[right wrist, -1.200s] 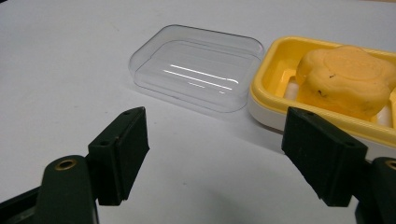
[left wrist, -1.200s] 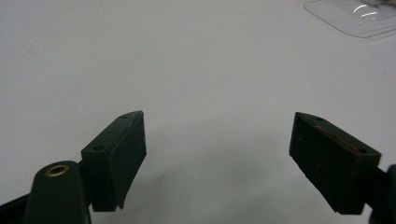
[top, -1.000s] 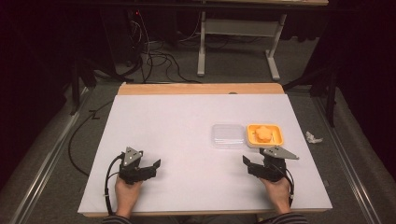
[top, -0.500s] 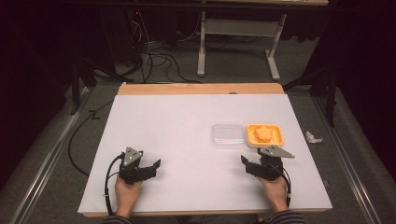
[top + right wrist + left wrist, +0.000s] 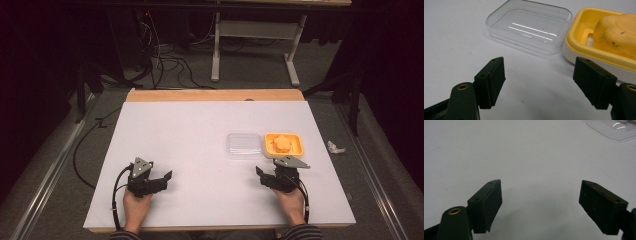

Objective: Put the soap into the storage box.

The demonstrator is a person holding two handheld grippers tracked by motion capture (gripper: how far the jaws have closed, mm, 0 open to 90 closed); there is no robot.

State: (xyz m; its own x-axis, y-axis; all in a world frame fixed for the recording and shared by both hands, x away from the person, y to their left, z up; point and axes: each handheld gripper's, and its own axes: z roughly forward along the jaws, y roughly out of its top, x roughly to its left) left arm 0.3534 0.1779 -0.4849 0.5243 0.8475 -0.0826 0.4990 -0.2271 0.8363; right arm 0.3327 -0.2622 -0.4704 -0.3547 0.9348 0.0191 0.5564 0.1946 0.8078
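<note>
Lid (image 5: 244, 145) and dish (image 5: 284, 145) lie side by side on the right half of the white table (image 5: 200, 130), the things nearest the right gripper.

At the near left, the left gripper (image 5: 165, 179) rests in a hand (image 5: 136, 206) low over the table. Its jaws stand wide apart with bare table between them, as the left gripper view shows (image 5: 540, 202). The clear lid shows there at the far right corner (image 5: 614, 128), well apart from this gripper.

Right of centre lies the clear lid, hollow side up, touching or just beside the yellow dish. An orange lump (image 5: 283, 142) sits in the dish.

At the near right, the right gripper (image 5: 265, 176) is held by the other hand (image 5: 291, 205), just near of the dish. Its jaws have just been closing, yet they are apart with nothing between them; in the right gripper view (image 5: 539, 82) the lid (image 5: 529, 28) lies beyond the gap and the dish (image 5: 576, 32) with its lump (image 5: 619, 32) just past the right jaw, not touching either.

A crumpled white scrap (image 5: 335, 147) lies on the floor right of the table.
</note>
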